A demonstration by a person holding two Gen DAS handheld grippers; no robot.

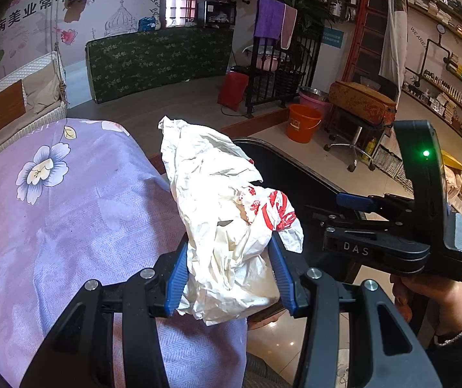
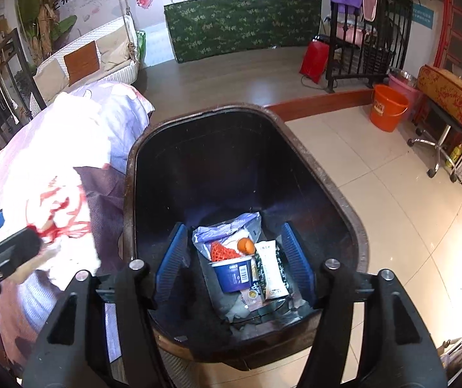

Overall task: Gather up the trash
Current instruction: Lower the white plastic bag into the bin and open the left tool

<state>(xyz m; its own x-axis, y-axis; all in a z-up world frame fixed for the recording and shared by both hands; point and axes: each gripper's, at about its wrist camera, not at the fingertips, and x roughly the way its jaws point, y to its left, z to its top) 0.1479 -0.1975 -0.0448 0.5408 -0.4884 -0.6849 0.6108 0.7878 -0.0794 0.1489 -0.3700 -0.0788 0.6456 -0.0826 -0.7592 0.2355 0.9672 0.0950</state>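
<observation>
My left gripper [image 1: 229, 252] is shut on a crumpled white paper bag with red print [image 1: 221, 213], held above the edge of the purple flowered bedspread [image 1: 53, 210]. The bag also shows blurred at the left of the right wrist view [image 2: 56, 220]. My right gripper [image 2: 235, 252] is open and empty, hovering over the mouth of a black trash bin [image 2: 344, 200]. The bin holds a blue cup [image 2: 232, 273], an orange peel [image 2: 246, 245], a red net [image 2: 222, 251] and wrappers. The right gripper also shows in the left wrist view [image 1: 353, 205], to the right of the bag.
An orange bucket [image 2: 389, 108] and a wheeled stool [image 2: 441, 142] stand on the tiled floor to the right. A red bag [image 2: 315, 59] leans by a black railing. A white wicker swing seat [image 2: 85, 61] hangs beyond the bed. A green patterned mattress [image 2: 243, 22] leans at the back wall.
</observation>
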